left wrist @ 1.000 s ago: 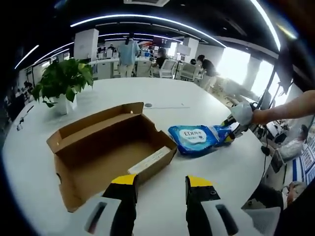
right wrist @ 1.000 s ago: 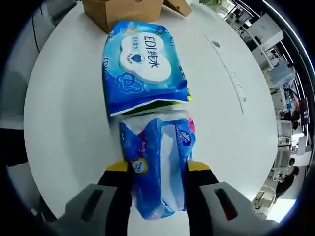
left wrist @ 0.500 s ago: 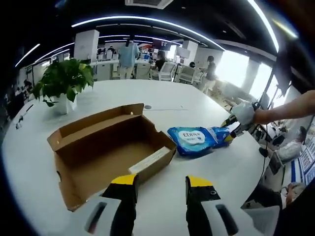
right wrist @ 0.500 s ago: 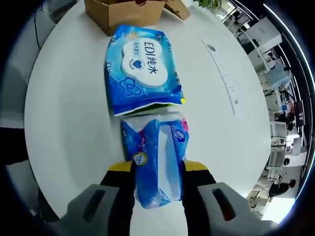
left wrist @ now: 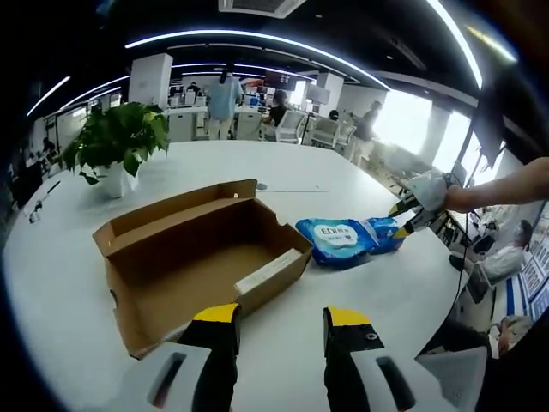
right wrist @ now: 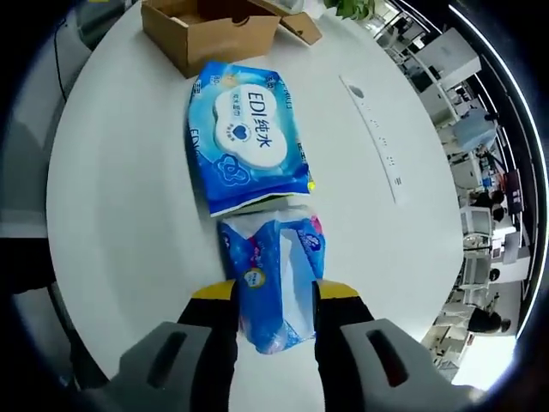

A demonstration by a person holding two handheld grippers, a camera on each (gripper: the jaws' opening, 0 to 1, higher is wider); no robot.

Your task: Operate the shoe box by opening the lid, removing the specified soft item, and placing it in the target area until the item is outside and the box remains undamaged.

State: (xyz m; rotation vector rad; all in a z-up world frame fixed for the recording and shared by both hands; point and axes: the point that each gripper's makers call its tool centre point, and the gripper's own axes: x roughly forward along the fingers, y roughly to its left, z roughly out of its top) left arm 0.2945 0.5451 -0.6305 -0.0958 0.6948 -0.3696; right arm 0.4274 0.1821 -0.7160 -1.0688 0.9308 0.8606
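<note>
Left gripper view: the left gripper hangs just short of the box, its jaws apart and holding nothing. The box lies open on the table, lid flap thrown back on the side toward the plant, its inside bare cardboard. Compared with a second ago the box sits a touch higher and farther right in the picture; that is the camera shifting, not the box. Beside the box, on the side away from the plant, the pack lies flat on the table, with the right gripper at its far end. The pack looks slightly farther from the box than half a second ago.

Right gripper view: the right gripper is closed on the tail end of the pack, jaws pinching the crumpled blue wrapper. More of the wrapper stood between the jaws a second ago; now the grip is nearer the tip, and more of the box shows beyond the pack.

So the soft item is already out and resting on the table, the box appears unharmed, and what remains is probably just the release.
</note>
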